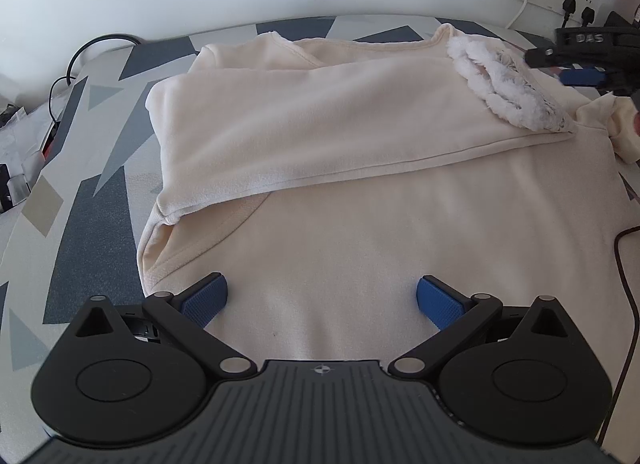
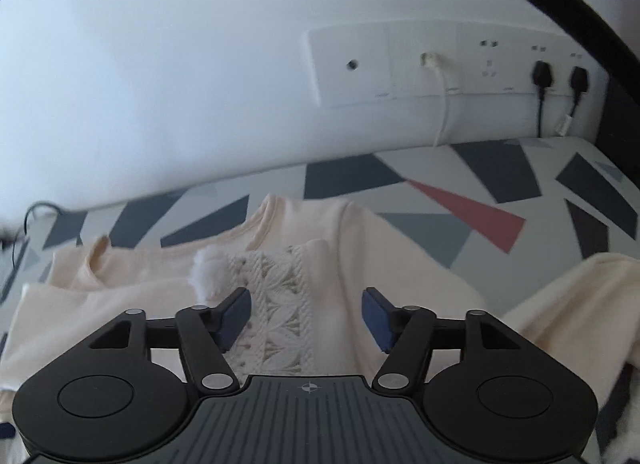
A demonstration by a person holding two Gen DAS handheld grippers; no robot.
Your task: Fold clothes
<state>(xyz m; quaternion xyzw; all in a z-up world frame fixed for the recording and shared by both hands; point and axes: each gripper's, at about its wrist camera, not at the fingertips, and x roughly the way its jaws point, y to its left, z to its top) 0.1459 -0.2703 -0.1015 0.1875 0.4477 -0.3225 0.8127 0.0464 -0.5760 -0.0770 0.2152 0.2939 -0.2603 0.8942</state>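
Observation:
A cream sweatshirt lies flat on the patterned cover, with one sleeve folded across its upper part. White fluffy trim sits at the sleeve's far right end. My left gripper stands open low over the garment's near part, nothing between its blue pads. My right gripper hovers at the far right beside the trim. In the right wrist view the right gripper is open above a lace panel and a fluffy tuft of the sweatshirt; the pads do not press on the cloth.
The cover with grey, dark and red triangles runs up to a white wall. A socket panel with a white cable and two black plugs sits on the wall. Black cables and clutter lie off the left edge. A dark cord hangs on the right.

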